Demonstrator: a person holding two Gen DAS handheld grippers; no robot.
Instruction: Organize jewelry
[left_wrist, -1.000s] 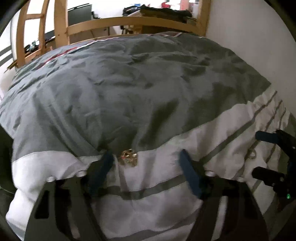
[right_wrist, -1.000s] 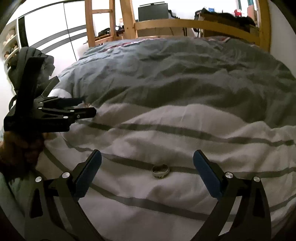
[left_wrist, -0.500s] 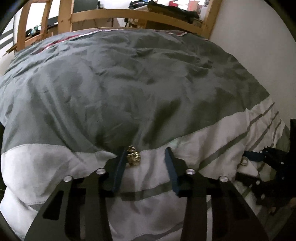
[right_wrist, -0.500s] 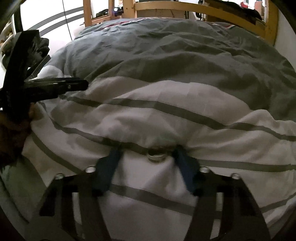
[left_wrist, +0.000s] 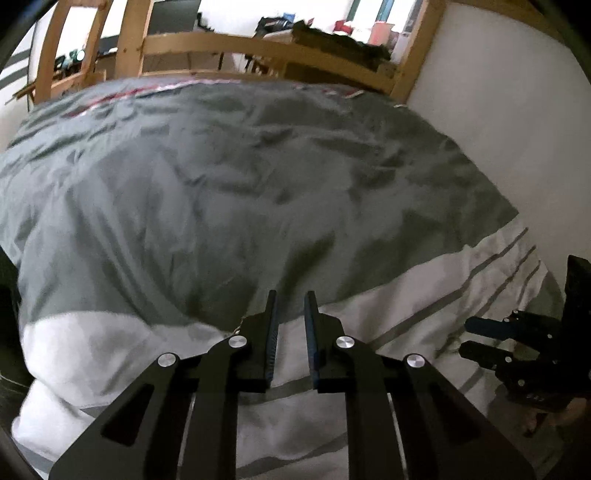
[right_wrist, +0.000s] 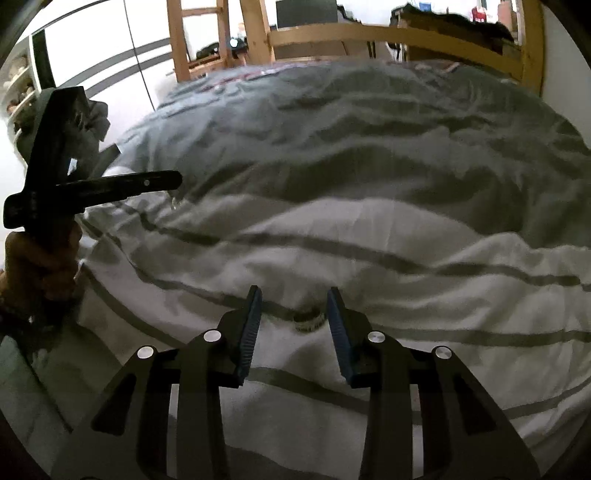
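Left gripper (left_wrist: 290, 295): jaws just closing, narrow gap, nothing visible between. Right gripper (right_wrist: 294, 293): jaws just closing around small silver metal ring (right_wrist: 309, 322) on grey-and-white striped duvet (right_wrist: 369, 229); contact unclear. No readable writing.

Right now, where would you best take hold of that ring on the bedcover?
Across its outer rim, coming down from above. The ring lies nearly flat on the soft bedcover, so only its two opposite sides offer a grip. The right gripper straddles it; its jaws have just been closing and do not yet pinch both sides.
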